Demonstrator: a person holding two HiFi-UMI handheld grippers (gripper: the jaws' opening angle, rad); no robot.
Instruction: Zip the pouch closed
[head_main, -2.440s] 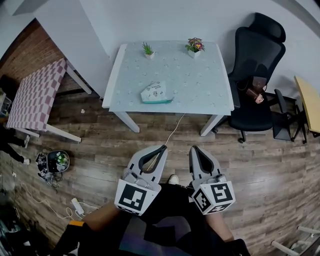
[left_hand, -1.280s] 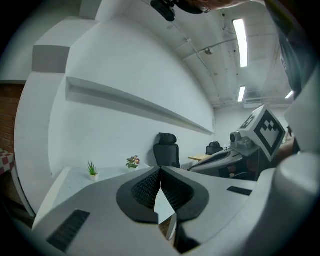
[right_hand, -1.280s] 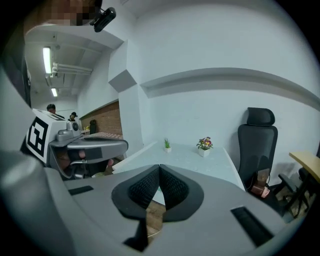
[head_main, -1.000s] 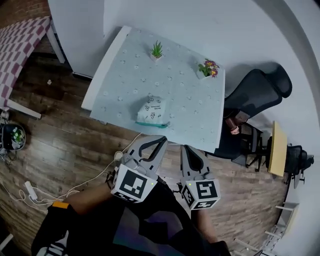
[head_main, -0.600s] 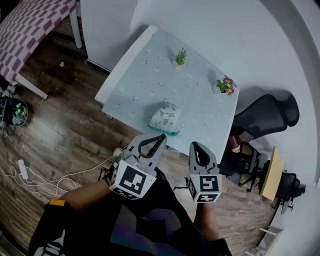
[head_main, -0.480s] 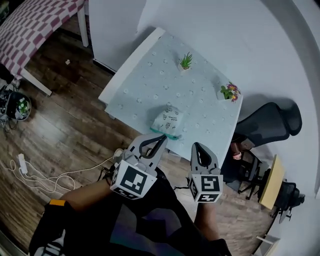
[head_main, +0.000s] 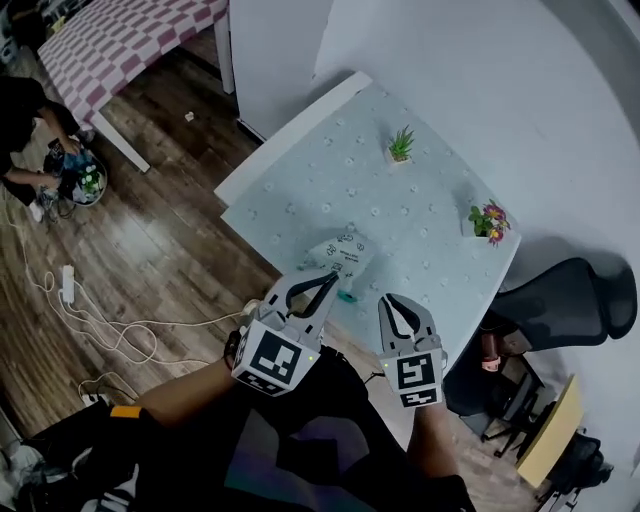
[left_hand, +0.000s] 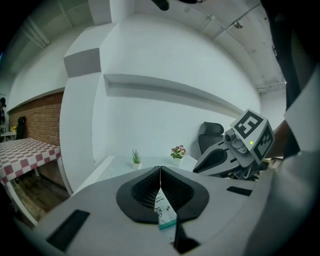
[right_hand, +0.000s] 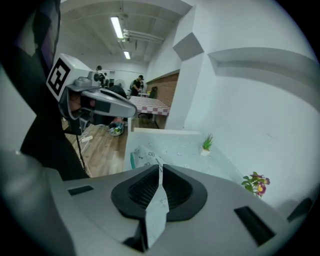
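A white printed pouch (head_main: 343, 254) with a teal zip edge lies near the front edge of the pale blue table (head_main: 300, 185). My left gripper (head_main: 329, 279) is shut and empty. It hovers just short of the pouch, which shows straight ahead between its jaws as the pouch (left_hand: 163, 211). My right gripper (head_main: 391, 301) is also shut and empty, to the right of the pouch and off the table's edge. In the right gripper view the pouch (right_hand: 140, 155) lies left of the right gripper (right_hand: 160, 168). In the left gripper view the left gripper (left_hand: 160, 169) aims at the table.
Two small potted plants stand at the table's far side, a green one (head_main: 400, 146) and a flowering one (head_main: 489, 221). A black office chair (head_main: 575, 295) is right of the table. A checked table (head_main: 130, 35), a crouching person (head_main: 25, 115) and floor cables (head_main: 95, 325) are left.
Both grippers have come closer to the table and dipped toward the pouch, which now sits just past the left jaws. Both stayed shut. The head view has swung round.
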